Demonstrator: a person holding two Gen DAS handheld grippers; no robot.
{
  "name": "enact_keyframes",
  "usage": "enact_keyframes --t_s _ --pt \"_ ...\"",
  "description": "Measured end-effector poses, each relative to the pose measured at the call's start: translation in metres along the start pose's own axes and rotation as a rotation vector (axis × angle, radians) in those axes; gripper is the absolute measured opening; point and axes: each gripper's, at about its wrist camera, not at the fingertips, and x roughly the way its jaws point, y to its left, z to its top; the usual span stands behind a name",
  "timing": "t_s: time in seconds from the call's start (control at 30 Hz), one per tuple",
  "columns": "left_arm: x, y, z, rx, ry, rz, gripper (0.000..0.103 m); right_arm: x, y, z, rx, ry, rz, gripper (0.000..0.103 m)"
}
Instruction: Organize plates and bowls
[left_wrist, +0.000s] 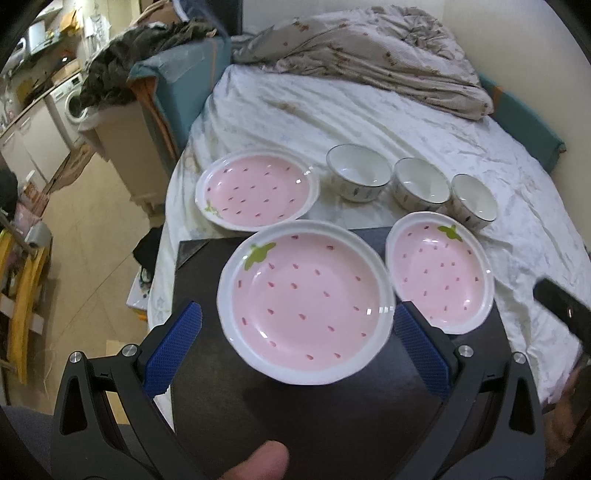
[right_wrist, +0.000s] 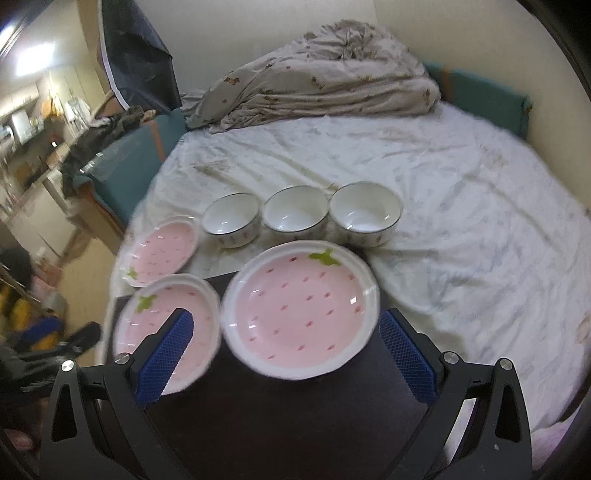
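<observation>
Three pink strawberry plates and three white bowls sit on a bed. My left gripper is open, its blue pads on either side of the near plate, which rests on a black board. My right gripper is open too, and straddles the right-hand plate on the same board. The third plate lies on the sheet at the far left. The bowls stand in a row behind the plates.
A rumpled duvet is heaped at the far end of the white sheet. Teal padding borders the bed. Left of the bed the floor drops away, with a washing machine and clutter beyond. A thumb shows at the bottom.
</observation>
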Motion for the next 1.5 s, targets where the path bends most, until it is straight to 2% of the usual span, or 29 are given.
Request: enact_keyframes --t_s 0.1,0.2,0.37,0.43,0.6,0.73,0.77,0.87,0.93,1.03,1.17,1.23,1.27,1.3,1.33,1.4,1.5 --pt "0.012 0.008 0.006 -0.016 0.041 0.025 0.103 0.013 -0.001 -0.004 0.057 0.101 0.090 0.103" --pt "0.029 0.020 0.011 -0.048 0.112 0.025 0.103 0.028 -0.001 -0.012 0.095 0.180 0.122 0.103" --pt "0.072 0.052 0.012 -0.198 0.291 -0.018 0.103 0.060 -0.002 -0.031 0.187 0.323 0.197 0.103" --pt "0.086 0.064 0.010 -0.241 0.330 -0.005 0.103 0.072 0.000 -0.039 0.203 0.360 0.209 0.102" --pt "0.107 0.086 0.006 -0.283 0.359 0.057 0.102 0.095 0.004 -0.056 0.215 0.426 0.216 0.097" --pt "0.122 0.099 0.000 -0.289 0.383 0.062 0.098 0.108 0.002 -0.066 0.224 0.458 0.184 0.095" --pt "0.124 0.101 -0.001 -0.283 0.393 0.062 0.097 0.110 0.002 -0.067 0.231 0.463 0.189 0.092" --pt "0.128 0.109 -0.008 -0.294 0.405 0.052 0.086 0.115 0.003 -0.067 0.246 0.479 0.209 0.079" --pt "0.128 0.112 -0.012 -0.322 0.414 0.028 0.074 0.118 0.004 -0.067 0.254 0.485 0.217 0.074" --pt "0.128 0.108 -0.014 -0.305 0.411 0.001 0.067 0.127 0.006 -0.069 0.276 0.493 0.230 0.067" --pt "0.132 0.102 -0.014 -0.279 0.418 -0.010 0.062 0.136 0.014 -0.068 0.291 0.494 0.256 0.058" --pt "0.136 0.100 -0.013 -0.279 0.431 -0.024 0.049 0.140 0.016 -0.067 0.310 0.484 0.256 0.057" --pt "0.139 0.101 -0.013 -0.279 0.430 -0.027 0.046 0.143 0.018 -0.068 0.318 0.490 0.268 0.055" --pt "0.141 0.100 -0.013 -0.278 0.428 -0.030 0.042 0.147 0.021 -0.068 0.318 0.500 0.278 0.052" --pt "0.142 0.097 -0.012 -0.274 0.429 -0.029 0.038 0.149 0.024 -0.068 0.312 0.504 0.279 0.042" --pt "0.145 0.094 -0.012 -0.266 0.435 -0.028 0.028 0.154 0.032 -0.068 0.291 0.504 0.280 0.038" --pt "0.146 0.089 -0.011 -0.247 0.433 -0.019 0.023 0.161 0.042 -0.064 0.269 0.501 0.279 0.032"
